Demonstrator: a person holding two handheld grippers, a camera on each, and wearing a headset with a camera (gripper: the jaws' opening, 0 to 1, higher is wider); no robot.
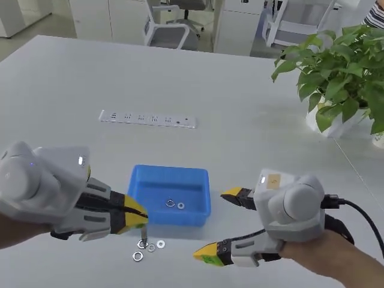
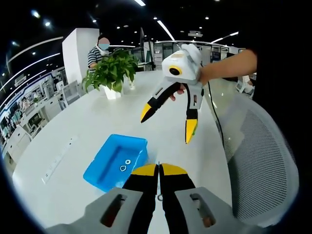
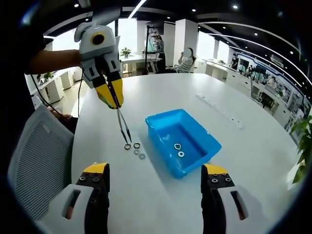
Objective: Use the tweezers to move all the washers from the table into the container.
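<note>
Both jaws of the left gripper [image 2: 159, 169] are clenched on the tweezers [image 3: 121, 119]. Tips point down at one of the loose washers [image 1: 151, 247], a small cluster on the desk [image 1: 240, 120] close to its near edge. Jaws of the right gripper [image 1: 211, 224] spread wide, grasping nothing, above the desk. Just behind the cluster sits the blue container [image 1: 170, 172], with two more washers [image 1: 170, 204] inside.

The container [image 1: 170, 180], at the frame's centre, is coloured bright blue. The washers [image 1: 151, 247] below it are finished in silver. Both the left gripper [image 1: 143, 217] and right gripper [image 1: 211, 224] are bodied in pale grey, with black jaws tipped yellow. The table [image 1: 240, 90] is plain light grey.
</note>
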